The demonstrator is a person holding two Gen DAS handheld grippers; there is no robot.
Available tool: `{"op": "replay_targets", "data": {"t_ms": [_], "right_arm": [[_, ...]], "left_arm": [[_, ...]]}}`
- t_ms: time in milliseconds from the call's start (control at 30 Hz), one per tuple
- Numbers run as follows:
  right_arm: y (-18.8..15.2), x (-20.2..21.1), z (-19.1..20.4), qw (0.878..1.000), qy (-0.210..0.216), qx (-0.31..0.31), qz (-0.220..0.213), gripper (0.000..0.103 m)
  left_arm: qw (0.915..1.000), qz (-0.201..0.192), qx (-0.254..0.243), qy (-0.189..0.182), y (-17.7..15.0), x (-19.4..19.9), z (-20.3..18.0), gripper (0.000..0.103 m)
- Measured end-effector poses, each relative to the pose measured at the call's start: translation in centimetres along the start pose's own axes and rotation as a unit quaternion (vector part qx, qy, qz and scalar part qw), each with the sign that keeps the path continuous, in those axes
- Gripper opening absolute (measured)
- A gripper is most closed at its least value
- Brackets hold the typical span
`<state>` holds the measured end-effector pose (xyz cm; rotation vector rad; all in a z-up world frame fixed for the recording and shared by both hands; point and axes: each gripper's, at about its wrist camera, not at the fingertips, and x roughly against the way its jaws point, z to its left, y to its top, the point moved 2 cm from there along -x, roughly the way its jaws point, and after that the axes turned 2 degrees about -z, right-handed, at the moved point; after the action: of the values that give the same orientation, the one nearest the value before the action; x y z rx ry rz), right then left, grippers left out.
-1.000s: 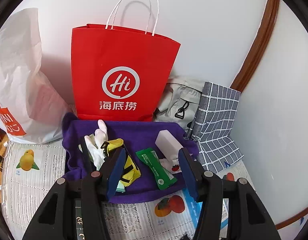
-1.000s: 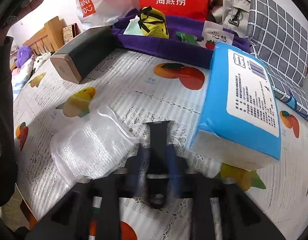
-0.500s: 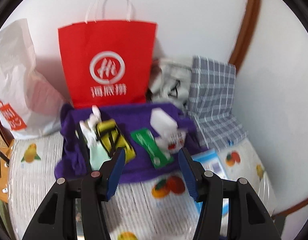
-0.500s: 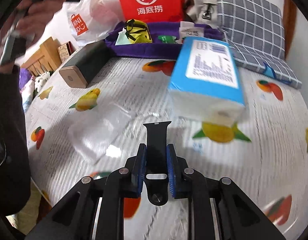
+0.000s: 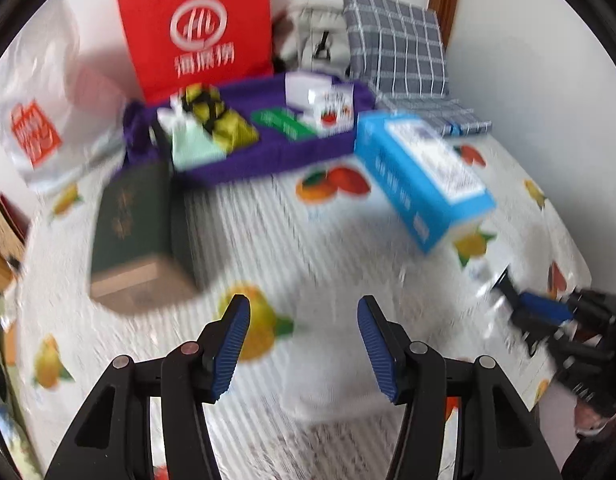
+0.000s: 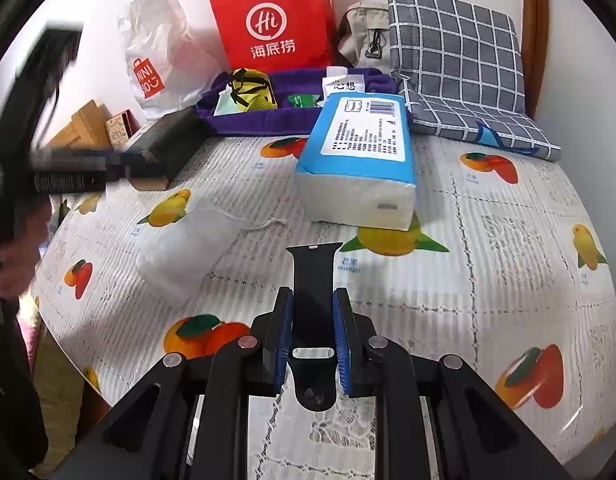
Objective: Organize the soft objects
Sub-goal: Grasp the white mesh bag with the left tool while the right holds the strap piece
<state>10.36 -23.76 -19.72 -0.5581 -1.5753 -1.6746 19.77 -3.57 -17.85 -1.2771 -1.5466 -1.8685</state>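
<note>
Bed w/ fruit-print white cover [image 6: 488, 240] takes most of both views. At the back, grey checked cushion [image 6: 456, 52], red paper bag w/ white logo [image 6: 271, 24], and in front of them the purple fabric tray [image 6: 247, 124], already holding a yellow-black pouch [image 6: 251, 88], a green packet and a white packet, so part of the sorting looks done.

Still loose on the cover: blue-and-white tissue pack [image 6: 360, 152] just in front of the tray, a dark green box [image 5: 135, 216] to its left, and a clear plastic pouch [image 6: 187, 244] nearer the cameras.

Right gripper [image 6: 314, 344]: fingers narrow, clamped on a black silicone watch strap [image 6: 312, 280], held above the cover, not yet stowed.

Left gripper [image 5: 303, 344]: fingers apart, nothing between them, over the clear pouch; view blurred.
</note>
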Motion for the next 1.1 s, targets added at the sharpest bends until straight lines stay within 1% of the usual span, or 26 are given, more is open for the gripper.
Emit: {"op": "replay_targets", "data": {"t_ms": [100,233,300,333,400,600,733,800,967,1000,1100], "right_arm": [[-0.3,0.3,-0.3,1.0,-0.006,-0.004,-0.004,0.02],[-0.7,-0.2,-1.3,1.0,-0.024,-0.018,0.0,0.02],[-0.9,-0.6,-1.9,0.999,-0.028,-0.026,0.004,0.02],[-1.0,-0.8,-2.2,0.999,-0.03,-0.029,0.005,0.02],[-1.1,-1.2,-2.5,0.999,-0.034,-0.034,0.009,0.02],[-1.5,-1.8,-3.4,0.998,-0.038,-0.047,0.012,0.02],[-1.8,-2.4,-3.8,0.998,-0.038,-0.054,0.016,0.02],[-1.9,-2.8,-4.0,0.998,-0.046,-0.049,0.015,0.02],[-1.8,-3.1,-4.0,0.998,-0.051,-0.039,0.003,0.021],[-1.9,-3.1,-4.0,0.998,-0.05,-0.04,0.002,0.021],[-1.9,-3.1,-4.4,0.998,-0.038,-0.048,-0.003,0.022]], "left_arm": [[0.9993,0.029,0.017,-0.014,-1.8,-2.1,0.5,0.054],[0.9983,0.042,0.03,-0.027,-3.0,-3.8,0.7,0.054],[0.9989,0.031,0.022,-0.027,-3.0,-3.8,0.3,0.06],[0.9988,0.031,0.017,-0.034,-3.1,-3.8,0.0,0.062],[0.9985,0.029,0.018,-0.042,-3.1,-4.0,-0.3,0.071],[0.9988,0.027,0.003,-0.041,-2.8,-4.4,-1.7,0.081],[0.9987,0.031,-0.012,-0.04,-2.7,-4.8,-3.0,0.086],[0.9988,0.032,-0.016,-0.033,-2.7,-5.1,-3.5,0.092],[0.9984,0.033,-0.044,-0.008,-2.9,-5.6,-4.6,0.098],[0.9985,0.032,-0.044,-0.007,-2.9,-5.7,-4.7,0.1],[0.9988,0.023,-0.044,-0.007,-2.9,-5.7,-4.8,0.101]]}}
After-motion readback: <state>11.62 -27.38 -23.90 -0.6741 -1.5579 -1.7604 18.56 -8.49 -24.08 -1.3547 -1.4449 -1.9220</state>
